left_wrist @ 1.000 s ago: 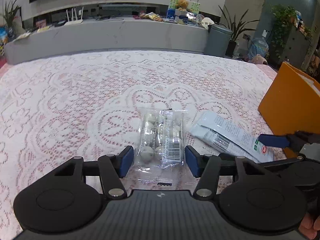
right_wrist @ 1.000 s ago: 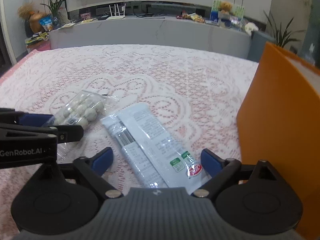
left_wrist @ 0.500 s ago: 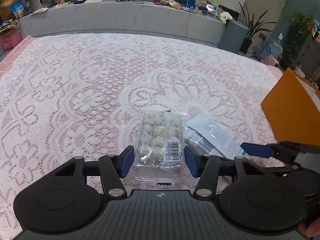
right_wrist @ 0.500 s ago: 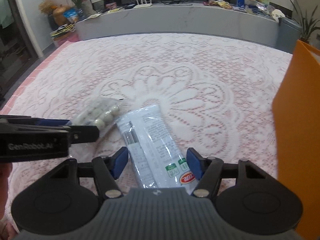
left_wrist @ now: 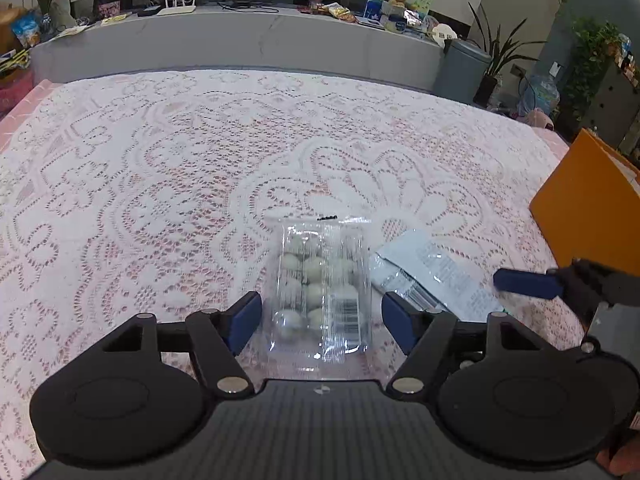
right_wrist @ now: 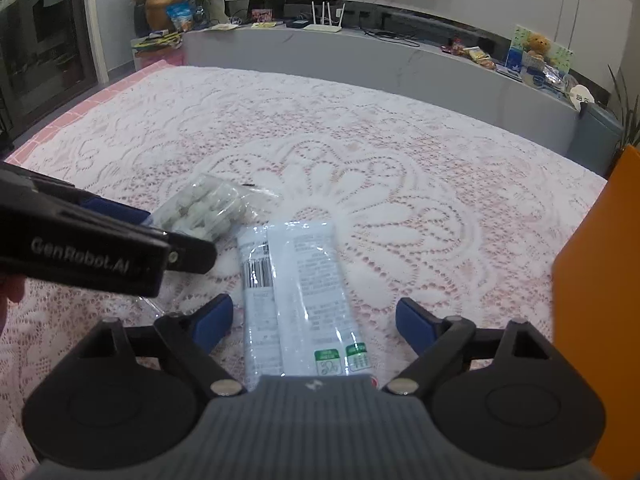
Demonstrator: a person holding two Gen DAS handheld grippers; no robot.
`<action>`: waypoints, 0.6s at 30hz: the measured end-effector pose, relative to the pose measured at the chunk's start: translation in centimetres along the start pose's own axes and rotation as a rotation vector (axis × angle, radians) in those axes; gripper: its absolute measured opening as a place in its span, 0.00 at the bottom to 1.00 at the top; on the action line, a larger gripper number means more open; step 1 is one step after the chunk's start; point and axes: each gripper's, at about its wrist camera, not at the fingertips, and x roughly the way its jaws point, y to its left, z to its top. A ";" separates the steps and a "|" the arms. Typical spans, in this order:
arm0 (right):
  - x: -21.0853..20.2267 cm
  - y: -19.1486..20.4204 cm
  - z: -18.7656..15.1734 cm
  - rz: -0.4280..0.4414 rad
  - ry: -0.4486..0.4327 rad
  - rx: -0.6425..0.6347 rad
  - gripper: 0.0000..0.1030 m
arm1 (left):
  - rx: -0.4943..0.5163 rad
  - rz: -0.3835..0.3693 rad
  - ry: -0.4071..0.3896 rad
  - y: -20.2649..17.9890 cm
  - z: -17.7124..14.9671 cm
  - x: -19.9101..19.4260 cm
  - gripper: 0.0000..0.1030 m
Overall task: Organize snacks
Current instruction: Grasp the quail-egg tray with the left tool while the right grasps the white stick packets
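So your left gripper (left_wrist: 322, 316) has its jaws spreading apart right now, straddling that clear plastic pack of pale round candies (left_wrist: 320, 284) without the blue pads actually pressing on it. The pack lies flat on the lace tablecloth (left_wrist: 160, 184), see-through enough that you can count rows of whitish balls inside, with a barcode sticker near the end closest to you and a small black mark at the crimped far edge. Your right gripper (right_wrist: 314, 322) is doing the same thing, jaws widening around the white pouch (right_wrist: 304, 292), pads clear of it on both sides. That pouch is long and flat, lying lengthwise between the fingers, with a barcode on its left panel, blocks of tiny print I can't read, two green label squares near the bottom and a bit of red peeking out by the camera housing. The two snacks sit just beside each other, the candy pack left of the pouch. "GenRobot.AI" is printed on the side of your left gripper in the right wrist view. An orange box (right_wrist: 596, 300) stands at the right edge of the table.
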 end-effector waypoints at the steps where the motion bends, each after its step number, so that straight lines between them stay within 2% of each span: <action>1: 0.1 -0.2 0.0 0.006 0.003 0.012 0.85 | 0.001 0.001 -0.005 0.0 0.0 0.1 0.79; 7: 0.1 -0.1 -0.2 0.007 -0.011 0.017 0.84 | 0.046 0.016 -0.024 -0.5 0.0 0.5 0.79; 11: -0.1 0.2 -0.2 0.015 -0.015 0.005 0.77 | 0.070 0.023 -0.017 -0.8 0.0 0.6 0.79; 13: -0.2 0.3 -0.1 0.019 -0.019 -0.002 0.70 | 0.069 0.020 -0.017 -0.7 0.0 0.7 0.78; 15: -0.4 0.3 -0.1 0.026 -0.023 -0.002 0.57 | 0.063 0.016 -0.015 -0.5 0.0 0.7 0.78; 18: -0.5 0.4 0.0 0.025 -0.028 -0.011 0.49 | 0.065 0.014 -0.014 -0.4 0.1 0.7 0.74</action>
